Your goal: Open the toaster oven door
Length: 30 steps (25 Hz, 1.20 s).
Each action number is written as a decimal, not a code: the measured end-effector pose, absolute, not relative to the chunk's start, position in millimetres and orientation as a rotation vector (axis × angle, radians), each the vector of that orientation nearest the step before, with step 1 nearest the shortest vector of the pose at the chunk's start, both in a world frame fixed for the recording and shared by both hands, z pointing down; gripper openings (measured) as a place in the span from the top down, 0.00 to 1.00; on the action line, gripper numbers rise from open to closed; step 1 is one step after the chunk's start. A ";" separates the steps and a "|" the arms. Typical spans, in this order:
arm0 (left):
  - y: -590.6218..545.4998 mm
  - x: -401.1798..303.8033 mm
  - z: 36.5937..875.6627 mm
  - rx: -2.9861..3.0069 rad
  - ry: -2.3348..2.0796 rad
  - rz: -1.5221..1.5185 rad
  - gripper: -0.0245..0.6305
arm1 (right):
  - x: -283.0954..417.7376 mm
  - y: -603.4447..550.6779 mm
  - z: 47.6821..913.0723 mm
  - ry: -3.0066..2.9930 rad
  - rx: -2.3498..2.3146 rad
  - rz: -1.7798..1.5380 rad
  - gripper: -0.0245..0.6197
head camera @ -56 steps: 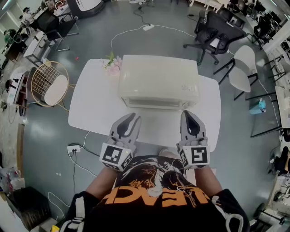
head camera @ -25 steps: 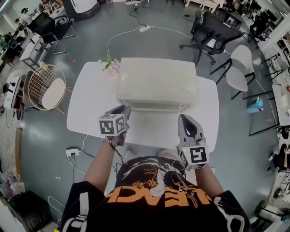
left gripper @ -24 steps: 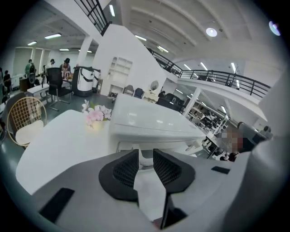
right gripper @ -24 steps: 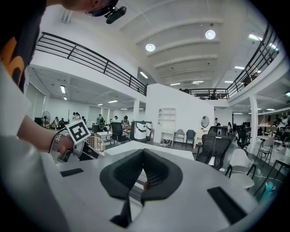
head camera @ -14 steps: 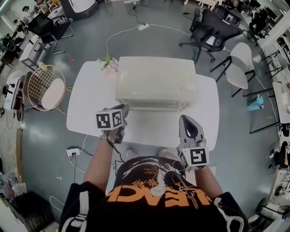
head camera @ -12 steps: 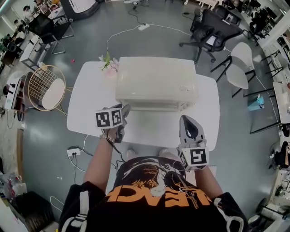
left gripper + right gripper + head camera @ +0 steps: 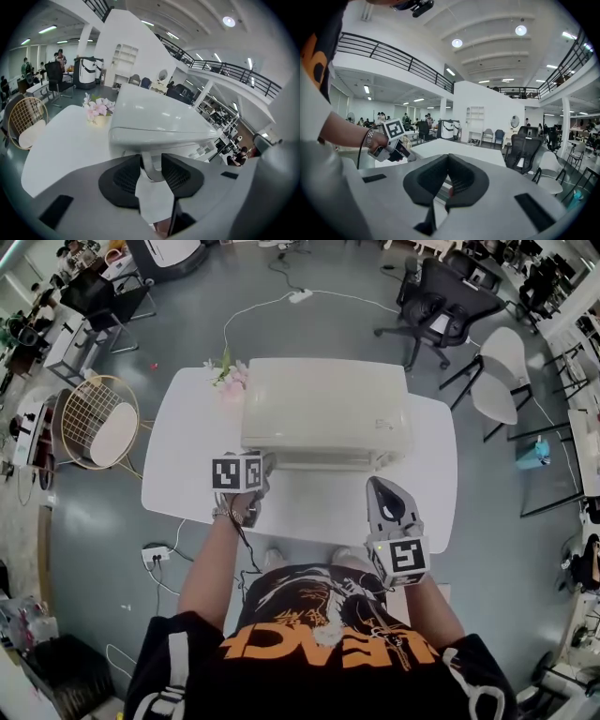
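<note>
A cream toaster oven [image 7: 323,409] stands at the back of the white table [image 7: 187,474], its door facing me and closed. My left gripper [image 7: 255,468] is turned on its side at the oven's front left corner. In the left gripper view its jaws are opening, and the left end of the door handle [image 7: 151,169] stands between the left gripper's [image 7: 151,159] pads. My right gripper [image 7: 380,491] hovers over the table's front right, short of the oven, and in the right gripper view the right gripper [image 7: 448,159] is shut on nothing.
A small vase of pink flowers [image 7: 231,379] sits by the oven's back left corner. A round wire chair [image 7: 94,415] stands left of the table, and office chairs [image 7: 441,301] behind it to the right. A power strip [image 7: 155,552] lies on the floor.
My left gripper has rolled onto its side and moved forward and right to the oven's front left corner. The right gripper has barely shifted.
</note>
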<state>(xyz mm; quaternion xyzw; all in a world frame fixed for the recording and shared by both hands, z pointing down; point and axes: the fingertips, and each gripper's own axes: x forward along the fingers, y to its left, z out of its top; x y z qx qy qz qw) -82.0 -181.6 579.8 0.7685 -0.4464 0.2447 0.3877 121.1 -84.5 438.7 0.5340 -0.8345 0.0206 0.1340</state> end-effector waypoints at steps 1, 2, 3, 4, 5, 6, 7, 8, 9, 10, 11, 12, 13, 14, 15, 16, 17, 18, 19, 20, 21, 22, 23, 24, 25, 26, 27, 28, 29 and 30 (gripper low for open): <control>-181.1 -82.4 579.5 1.955 -1.142 0.621 0.72 | 115.9 -90.0 447.0 -2.407 1.497 0.077 0.94; -180.1 -83.1 579.4 1.953 -1.150 0.615 0.72 | 110.1 -96.5 455.9 -2.393 1.443 0.099 0.94; -179.0 -83.5 579.6 1.951 -1.158 0.610 0.72 | 104.1 -103.4 464.6 -2.378 1.389 0.120 0.94; -177.8 -83.7 579.8 1.952 -1.162 0.611 0.73 | 98.2 -110.2 472.2 -2.366 1.341 0.136 0.94; -176.4 -83.7 579.9 1.956 -1.165 0.618 0.73 | 92.4 -116.3 477.9 -2.356 1.299 0.144 0.94; -174.7 -83.8 580.1 1.959 -1.168 0.626 0.73 | 87.0 -121.4 481.5 -2.350 1.266 0.146 0.94; -172.5 -83.9 580.3 1.962 -1.169 0.633 0.73 | 82.0 -125.1 483.4 -2.348 1.239 0.146 0.94; -169.9 -83.9 580.5 1.965 -1.171 0.635 0.73 | 77.4 -127.2 484.3 -2.348 1.216 0.146 0.94; -167.1 -83.7 580.7 1.969 -1.175 0.635 0.73 | 73.1 -128.2 484.8 -2.349 1.194 0.148 0.94; -164.2 -83.5 581.0 1.974 -1.181 0.637 0.73 | 68.9 -128.1 485.7 -2.351 1.174 0.151 0.94; -160.9 -83.6 581.5 1.981 -1.191 0.641 0.73 | 64.9 -127.4 487.3 -2.352 1.155 0.154 0.94; -157.1 -84.0 582.3 1.988 -1.202 0.647 0.73 | 61.2 -126.2 490.0 -2.351 1.136 0.156 0.94; -152.4 -84.6 583.5 1.992 -1.212 0.654 0.73 | 58.0 -124.6 493.3 -2.348 1.117 0.158 0.94; -147.0 -85.1 585.2 1.996 -1.219 0.662 0.73 | 55.4 -122.7 496.8 -2.344 1.100 0.160 0.94; -140.8 -85.4 587.3 2.000 -1.224 0.671 0.73 | 53.1 -120.8 499.7 -2.341 1.084 0.165 0.94; -134.1 -85.5 590.2 2.003 -1.225 0.682 0.73 | 51.2 -118.9 501.7 -2.339 1.073 0.170 0.94; -126.7 -85.6 593.9 2.002 -1.224 0.696 0.74 | 49.7 -117.3 502.6 -2.339 1.066 0.176 0.94; -118.9 -86.2 598.7 1.997 -1.225 0.714 0.74 | 48.8 -115.9 502.7 -2.340 1.062 0.181 0.94; -110.9 -87.3 604.7 1.989 -1.225 0.734 0.76 | 48.3 -114.7 502.5 -2.342 1.061 0.185 0.94; -103.1 -88.2 611.7 1.978 -1.222 0.753 0.77 | 48.3 -113.8 502.8 -2.343 1.060 0.188 0.94; -95.2 -88.5 619.4 1.964 -1.212 0.766 0.76 | 48.8 -113.2 504.2 -2.341 1.059 0.192 0.94; -87.1 -88.5 628.2 1.943 -1.196 0.777 0.77 | 49.6 -112.8 507.1 -2.335 1.056 0.198 0.94; -78.5 -88.4 637.8 1.915 -1.177 0.788 0.78 | 50.6 -112.6 511.7 -2.325 1.052 0.206 0.94; -69.6 -88.8 647.8 1.885 -1.162 0.799 0.80 | 51.9 -112.3 517.5 -2.310 1.045 0.217 0.94; -61.0 -89.6 657.2 1.861 -1.155 0.808 0.80 | 53.5 -111.5 523.8 -2.294 1.038 0.230 0.94; -53.4 -90.4 665.4 1.841 -1.154 0.815 0.80 | 55.2 -110.5 529.7 -2.279 1.030 0.243 0.94; -47.1 -91.0 672.5 1.825 -1.157 0.820 0.80 | 56.8 -109.2 534.8 -2.266 1.022 0.256 0.94; -42.3 -91.5 678.2 1.813 -1.161 0.823 0.80 | 58.2 -107.8 539.1 -2.255 1.015 0.269 0.94; -38.8 -92.1 682.5 1.808 -1.167 0.824 0.80 | 59.1 -106.1 543.1 -2.246 1.008 0.283 0.94; -36.5 -92.6 685.7 1.810 -1.174 0.823 0.80 | 59.6 -103.9 547.6 -2.237 0.997 0.297 0.94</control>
